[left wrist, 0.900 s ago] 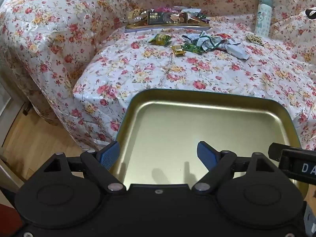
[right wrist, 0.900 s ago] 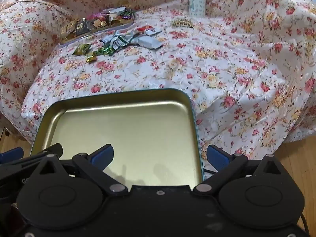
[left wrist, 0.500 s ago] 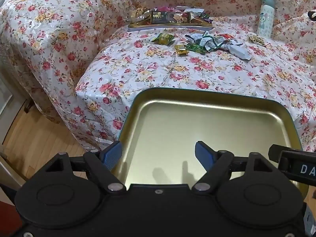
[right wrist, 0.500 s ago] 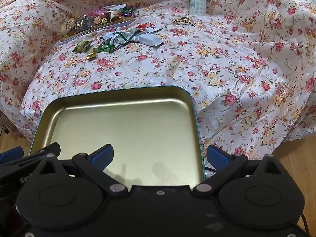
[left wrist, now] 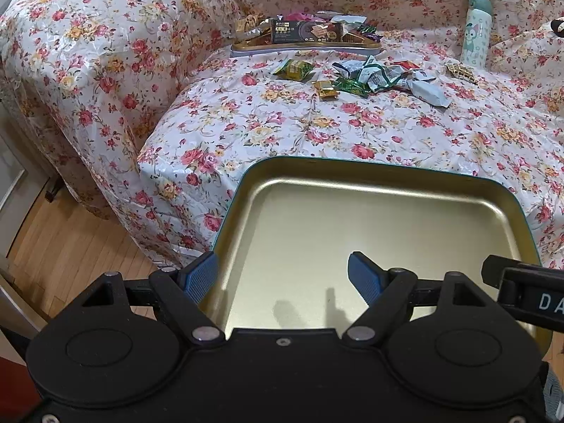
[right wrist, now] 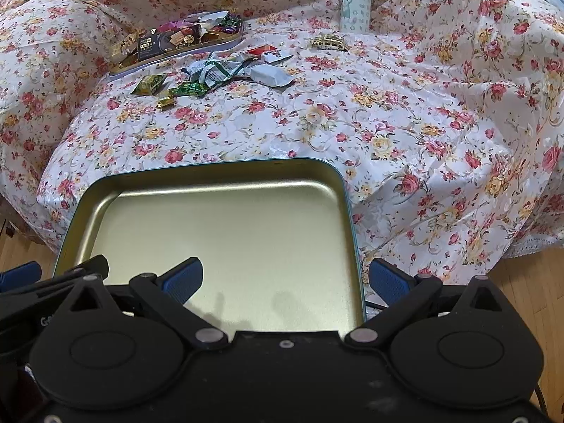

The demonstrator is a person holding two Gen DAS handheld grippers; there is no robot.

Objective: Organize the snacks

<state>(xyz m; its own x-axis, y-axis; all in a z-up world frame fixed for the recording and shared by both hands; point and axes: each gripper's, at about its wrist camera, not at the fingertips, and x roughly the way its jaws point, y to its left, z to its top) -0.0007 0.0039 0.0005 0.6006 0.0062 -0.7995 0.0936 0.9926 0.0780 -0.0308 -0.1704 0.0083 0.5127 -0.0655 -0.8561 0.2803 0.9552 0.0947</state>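
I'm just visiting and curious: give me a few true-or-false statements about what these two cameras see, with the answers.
1. The gold tin nearest the cameras has snacks in it. False: it holds none.
2. Loose wrapped snacks lie on the flowered cover beside the far tray. True.
3. The pale bottle lies on its side. False: it stands upright.
4. The left gripper is clamped on a candy. False: its jaws stand apart with nothing between them.
5. The right gripper is open. True.
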